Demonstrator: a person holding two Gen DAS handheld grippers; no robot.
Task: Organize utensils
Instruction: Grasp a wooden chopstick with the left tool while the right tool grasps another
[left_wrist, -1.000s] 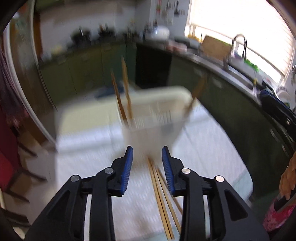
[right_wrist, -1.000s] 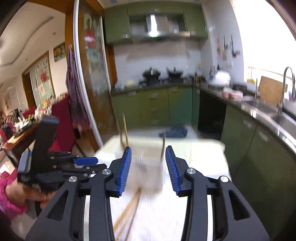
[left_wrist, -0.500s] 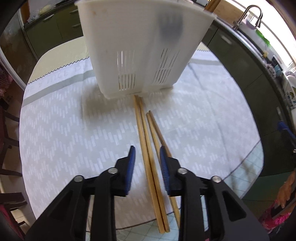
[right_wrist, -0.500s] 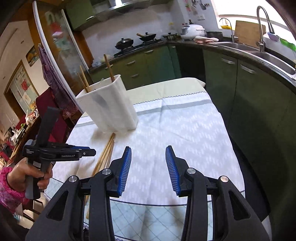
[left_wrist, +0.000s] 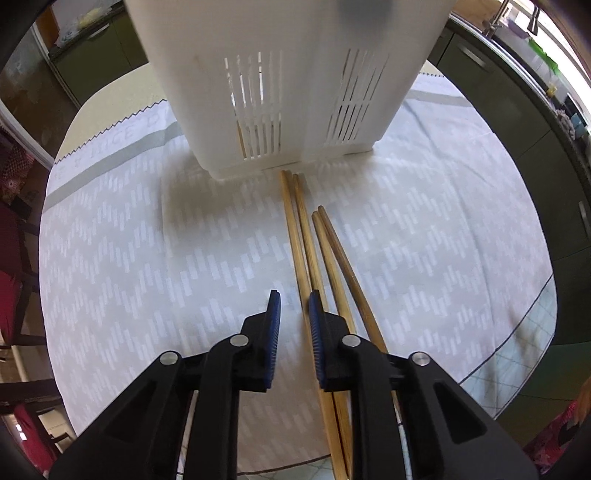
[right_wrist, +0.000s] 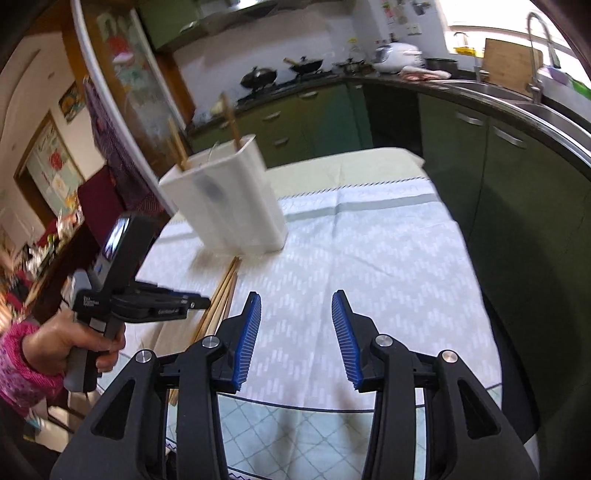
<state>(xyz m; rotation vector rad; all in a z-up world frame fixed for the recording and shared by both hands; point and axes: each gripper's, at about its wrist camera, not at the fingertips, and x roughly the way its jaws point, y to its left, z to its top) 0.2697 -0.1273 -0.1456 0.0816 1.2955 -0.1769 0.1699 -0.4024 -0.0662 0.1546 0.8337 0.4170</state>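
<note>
**Chopsticks beside the utensil holder**

Four wooden chopsticks (left_wrist: 314, 254) lie side by side on the patterned tablecloth (left_wrist: 147, 240), tips near the base of one white slotted holder (left_wrist: 291, 85); about three more stand inside, blurred. Left gripper (left_wrist: 294, 306) hovers over them, fingers narrowly parted, gripping nothing. Right gripper (right_wrist: 295, 310) hangs apart, fingers spread wide, empty.

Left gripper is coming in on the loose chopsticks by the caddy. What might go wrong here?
Four chopsticks lie packed side by side, and the left gripper is open only narrowly, offset to their left: closing may catch one stick or push the others apart. Their far tips lie close against the white caddy, so a forward shove could nudge it. The right gripper is open over bare cloth, unable to steady anything.
</note>
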